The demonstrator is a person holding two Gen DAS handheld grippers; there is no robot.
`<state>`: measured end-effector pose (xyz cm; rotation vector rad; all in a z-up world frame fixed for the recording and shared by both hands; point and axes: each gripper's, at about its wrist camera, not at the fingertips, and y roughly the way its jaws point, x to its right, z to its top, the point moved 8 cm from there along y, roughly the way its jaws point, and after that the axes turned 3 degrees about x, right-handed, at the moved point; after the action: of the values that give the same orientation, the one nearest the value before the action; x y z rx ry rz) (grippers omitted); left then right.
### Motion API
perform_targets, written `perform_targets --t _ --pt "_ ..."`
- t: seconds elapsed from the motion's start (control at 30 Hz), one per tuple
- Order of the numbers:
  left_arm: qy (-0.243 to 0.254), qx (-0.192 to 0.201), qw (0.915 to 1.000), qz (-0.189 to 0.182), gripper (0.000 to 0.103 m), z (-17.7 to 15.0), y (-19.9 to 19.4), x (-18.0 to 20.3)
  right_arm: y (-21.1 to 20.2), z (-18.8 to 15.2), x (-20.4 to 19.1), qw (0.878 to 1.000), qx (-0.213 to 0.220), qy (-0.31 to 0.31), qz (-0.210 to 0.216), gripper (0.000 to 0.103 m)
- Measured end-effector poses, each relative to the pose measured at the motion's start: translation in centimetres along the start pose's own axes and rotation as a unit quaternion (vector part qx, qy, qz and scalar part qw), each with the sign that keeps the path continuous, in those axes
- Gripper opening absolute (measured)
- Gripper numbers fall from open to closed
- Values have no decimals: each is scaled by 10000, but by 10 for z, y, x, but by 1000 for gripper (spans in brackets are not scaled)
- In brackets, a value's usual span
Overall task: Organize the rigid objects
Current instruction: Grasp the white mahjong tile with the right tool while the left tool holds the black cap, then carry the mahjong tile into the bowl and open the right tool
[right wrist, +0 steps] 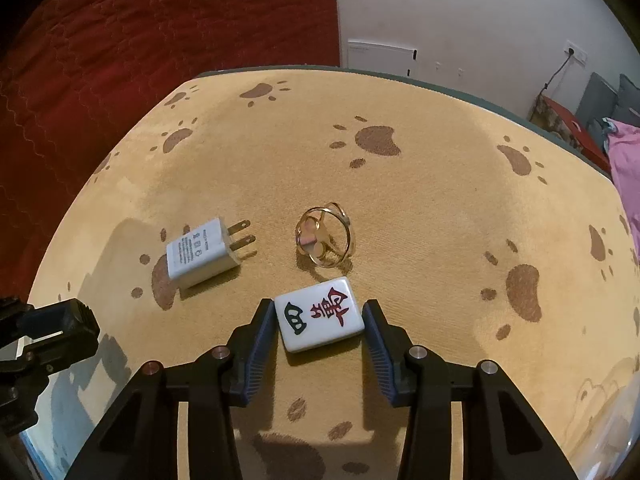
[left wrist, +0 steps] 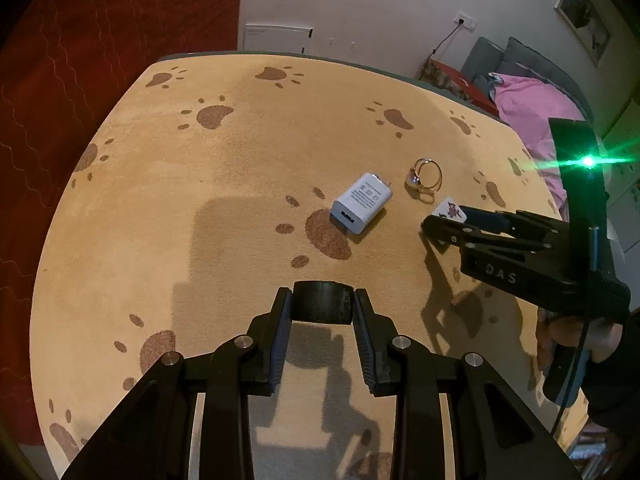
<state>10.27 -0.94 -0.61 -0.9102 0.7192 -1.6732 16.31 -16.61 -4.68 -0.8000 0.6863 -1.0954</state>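
Observation:
My left gripper is shut on a black cylinder held above the table. My right gripper is open around a white mahjong tile that lies on the yellow paw-print cloth; small gaps show on both sides of the tile. The tile and right gripper also show in the left wrist view. A white USB charger lies left of the tile, prongs pointing right; it shows in the left view too. A gold ring sits just beyond the tile, also seen from the left.
The table edge curves along the back. A red quilted blanket lies beyond at left. A pink cloth and grey cushions are at far right. My left gripper shows at the left of the right wrist view.

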Motion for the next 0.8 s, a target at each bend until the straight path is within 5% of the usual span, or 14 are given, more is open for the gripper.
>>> perform_targets --t 0.8 --pt "111 233 9996 60 31 -11 -36 55 -99 -61 41 9962 286 812 165 47"
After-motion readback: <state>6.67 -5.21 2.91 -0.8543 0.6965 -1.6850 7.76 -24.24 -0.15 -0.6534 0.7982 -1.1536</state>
